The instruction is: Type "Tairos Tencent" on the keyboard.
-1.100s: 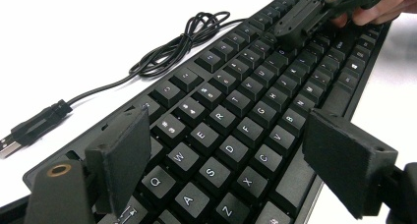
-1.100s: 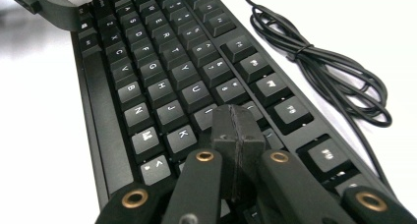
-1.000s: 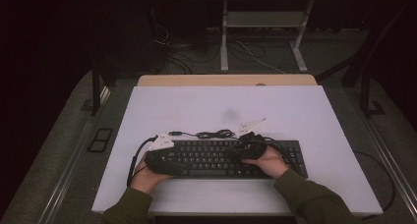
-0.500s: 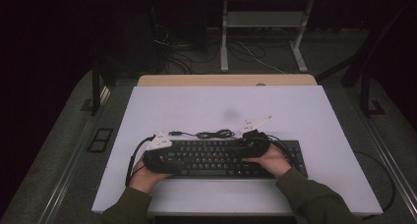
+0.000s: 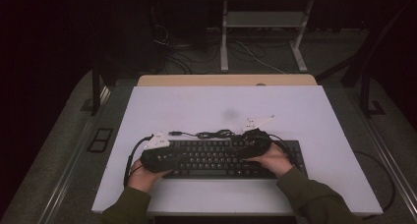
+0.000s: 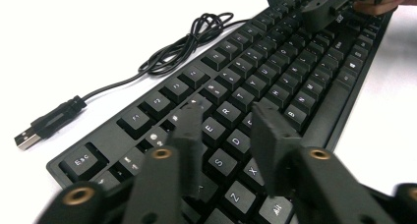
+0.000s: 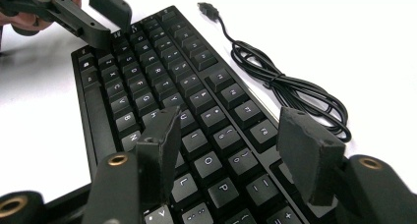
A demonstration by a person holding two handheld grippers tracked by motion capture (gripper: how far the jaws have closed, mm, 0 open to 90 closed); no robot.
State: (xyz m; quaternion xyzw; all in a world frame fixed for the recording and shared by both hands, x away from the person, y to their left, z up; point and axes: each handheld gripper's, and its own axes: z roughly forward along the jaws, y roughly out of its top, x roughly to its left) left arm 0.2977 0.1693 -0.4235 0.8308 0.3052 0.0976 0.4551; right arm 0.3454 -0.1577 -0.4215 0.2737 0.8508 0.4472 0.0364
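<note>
Black keys filled the space under both grippers: the keyboard (image 5: 221,157) lay near the front edge of the white table (image 5: 314,116), its long axis running left to right across the person. The left gripper (image 6: 228,130) hovered low over the left end, above the letter keys near E, D and S, and its jaws had just been closing; they stood a little apart with nothing pinched between them, though the blur on one jaw made it hard to say whether a tip brushed a key. The right gripper (image 7: 236,135) hung over the right part of the letter block, around O, L and P, and its jaws had just been opening; they were spread wide and held nothing. Each hand therefore sat over its own end of the board and pointed inward along the key rows, toward the other gripper. The middle keys lay about equally far from both, the Esc corner nearest the left hand. The keyboard's cable (image 5: 215,133) lay coiled just behind the board, and its plug (image 6: 27,139) rested loose on the table beyond the left end, apart from both grippers.
</note>
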